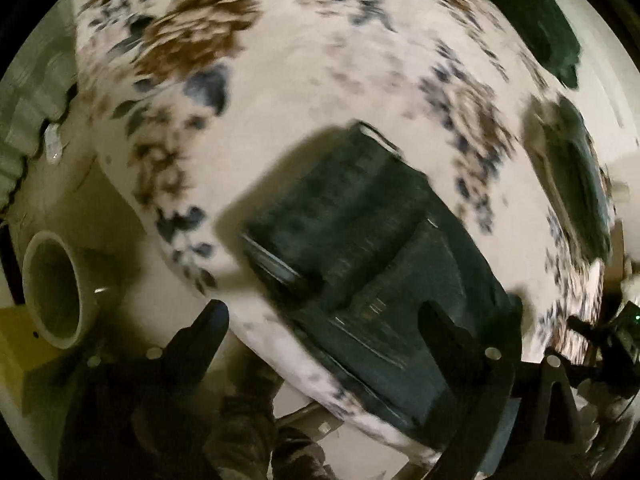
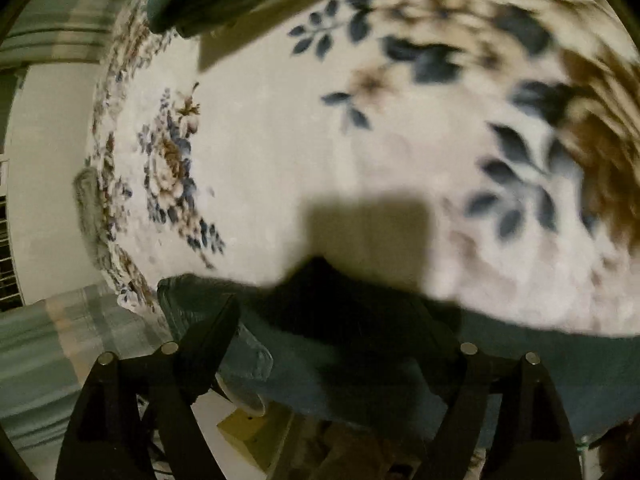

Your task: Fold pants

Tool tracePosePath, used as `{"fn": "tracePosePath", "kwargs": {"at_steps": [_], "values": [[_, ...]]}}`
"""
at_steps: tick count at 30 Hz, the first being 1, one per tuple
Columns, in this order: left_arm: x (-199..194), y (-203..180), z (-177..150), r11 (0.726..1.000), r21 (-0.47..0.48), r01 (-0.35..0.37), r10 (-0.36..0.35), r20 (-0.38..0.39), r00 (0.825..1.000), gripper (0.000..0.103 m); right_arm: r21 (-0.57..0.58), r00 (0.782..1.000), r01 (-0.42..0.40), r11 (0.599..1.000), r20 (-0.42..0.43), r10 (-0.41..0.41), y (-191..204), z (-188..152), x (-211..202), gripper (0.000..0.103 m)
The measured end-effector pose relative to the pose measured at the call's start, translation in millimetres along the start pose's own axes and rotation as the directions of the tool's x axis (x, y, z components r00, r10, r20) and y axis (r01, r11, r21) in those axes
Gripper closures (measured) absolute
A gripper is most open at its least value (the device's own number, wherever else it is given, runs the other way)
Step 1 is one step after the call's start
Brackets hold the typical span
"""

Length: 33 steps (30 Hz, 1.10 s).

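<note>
Just off a fold: dark green pants (image 1: 360, 248) lying doubled on the floral blanket (image 1: 320, 60), both grippers clear. Left gripper (image 1: 324, 320) wide-jawed above the bundle, holding nothing; right gripper (image 2: 340, 316) likewise spread over the cloth's edge (blurred). Probably next: regrasping one end for another fold.

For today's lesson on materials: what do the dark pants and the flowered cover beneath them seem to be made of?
Pants: probably denim, dark blue-grey and matt, with pale stitched seams showing; blur leaves the weave unclear.
Flowered cover: looks like soft plush or fleece, cream with printed blue and brown flowers, its surface faintly fuzzy and without shine.
</note>
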<state>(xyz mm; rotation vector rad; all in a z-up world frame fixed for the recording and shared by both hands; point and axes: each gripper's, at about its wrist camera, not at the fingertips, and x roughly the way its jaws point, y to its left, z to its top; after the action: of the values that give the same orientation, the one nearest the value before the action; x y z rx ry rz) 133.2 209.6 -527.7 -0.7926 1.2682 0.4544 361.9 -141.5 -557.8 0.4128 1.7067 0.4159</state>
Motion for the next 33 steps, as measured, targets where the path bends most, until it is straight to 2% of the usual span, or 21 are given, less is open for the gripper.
{"fn": "tracePosePath", "kwargs": {"at_steps": [3,6,9,11,12,13,14,15,16,17,18,20,22,23,24,26,28,30,31,33], "values": [[10.2,-20.4,-15.0,0.999,0.033,-0.011,0.013,-0.041,0.999,0.007,0.048,1.0,0.022,0.999,-0.019,-0.021,-31.4,-37.4,-12.2,0.019],[28.8,-28.5,-26.3,1.0,-0.019,0.0,-0.001,-0.091,0.996,0.007,0.161,0.999,0.012,0.987,-0.033,-0.007,-60.6,-84.5,-0.5,0.019],[55.9,-29.1,-31.6,0.996,-0.087,-0.009,-0.001,-0.119,0.993,0.007,0.338,0.997,-0.038,0.94,-0.056,0.061,-100.1,-131.1,22.2,0.019],[68.2,-27.2,-31.4,0.994,-0.108,-0.003,-0.01,-0.118,0.993,0.01,0.459,0.994,-0.047,0.887,-0.065,0.086,-126.3,-159.1,42.1,0.024],[75.0,-24.7,-30.1,0.992,-0.127,0.0,-0.014,-0.109,0.994,0.023,0.5,0.994,-0.045,0.865,-0.064,0.088,-134.7,-169.3,50.2,0.027],[77.1,-22.2,-29.1,0.99,-0.138,-0.004,-0.01,-0.102,0.995,0.032,0.549,0.993,-0.053,0.834,-0.059,0.102,-146.8,-180.0,58.3,0.029],[77.7,-18.5,-28.4,0.988,-0.152,-0.006,-0.007,-0.089,0.996,0.051,0.588,0.992,-0.059,0.807,-0.053,0.111,-157.1,-188.4,65.0,0.033],[76.1,-14.8,-27.8,0.986,-0.165,-0.005,-0.007,-0.071,0.997,0.067,0.616,0.993,-0.054,0.786,-0.051,0.107,-166.8,-194.3,67.9,0.051],[73.0,-11.8,-27.6,0.985,-0.17,0.004,-0.014,-0.058,0.998,0.074,0.641,0.994,-0.044,0.766,-0.051,0.099,-174.9,-200.0,72.3,0.069],[70.1,-10.4,-28.1,0.986,-0.166,0.008,-0.017,-0.051,0.999,0.077,0.655,0.995,-0.032,0.755,-0.053,0.088,-178.9,-203.2,75.3,0.077],[65.4,-9.7,-29.5,0.989,-0.148,0.008,-0.014,-0.04,0.999,0.081,0.67,0.995,-0.042,0.741,-0.039,0.092,-183.0,-208.1,76.1,0.079],[58.6,-9.3,-31.9,0.993,-0.12,0.014,-0.017,-0.03,0.999,0.083,0.657,0.997,-0.029,0.754,-0.034,0.069,-172.1,-208.7,78.7,0.096],[52.0,-10.3,-31.9,0.995,-0.095,0.013,-0.015,-0.026,1.0,0.086,0.631,0.999,-0.002,0.776,-0.03,0.027,-166.5,-211.2,73.1,0.101],[49.5,-9.8,-31.8,0.996,-0.089,0.011,-0.014,-0.029,0.999,0.087,0.624,0.999,0.003,0.782,-0.028,0.019,-163.8,-213.0,71.3,0.101],[46.0,-8.8,-31.6,0.996,-0.084,0.002,-0.004,-0.028,1.0,0.098,0.622,1.0,0.004,0.783,-0.026,0.016,-162.7,-215.0,69.6,0.101],[40.7,-0.6,-27.3,0.996,-0.088,-0.027,0.026,-0.018,0.999,0.098,0.62,0.999,0.001,0.785,-0.026,0.019,-160.3,-212.8,71.7,0.101],[41.9,13.9,-23.1,0.99,-0.127,-0.06,0.06,-0.004,0.998,0.098,0.618,0.999,-0.001,0.786,-0.034,0.028,-162.3,-211.0,75.2,0.101],[43.1,28.7,-18.8,0.982,-0.175,-0.065,0.062,-0.022,0.998,0.098,0.615,0.998,0.0,0.789,-0.044,0.035,-164.8,-206.1,78.0,0.101],[43.0,28.8,-18.3,0.982,-0.177,-0.066,0.061,-0.032,0.998,0.097,0.611,0.998,0.001,0.792,-0.054,0.04,-166.1,-204.1,80.2,0.101],[38.9,17.0,-18.7,0.989,-0.12,-0.09,0.086,-0.038,0.996,0.096,0.591,0.996,0.0,0.806,-0.073,0.054,-166.0,-200.1,81.5,0.1]]}}
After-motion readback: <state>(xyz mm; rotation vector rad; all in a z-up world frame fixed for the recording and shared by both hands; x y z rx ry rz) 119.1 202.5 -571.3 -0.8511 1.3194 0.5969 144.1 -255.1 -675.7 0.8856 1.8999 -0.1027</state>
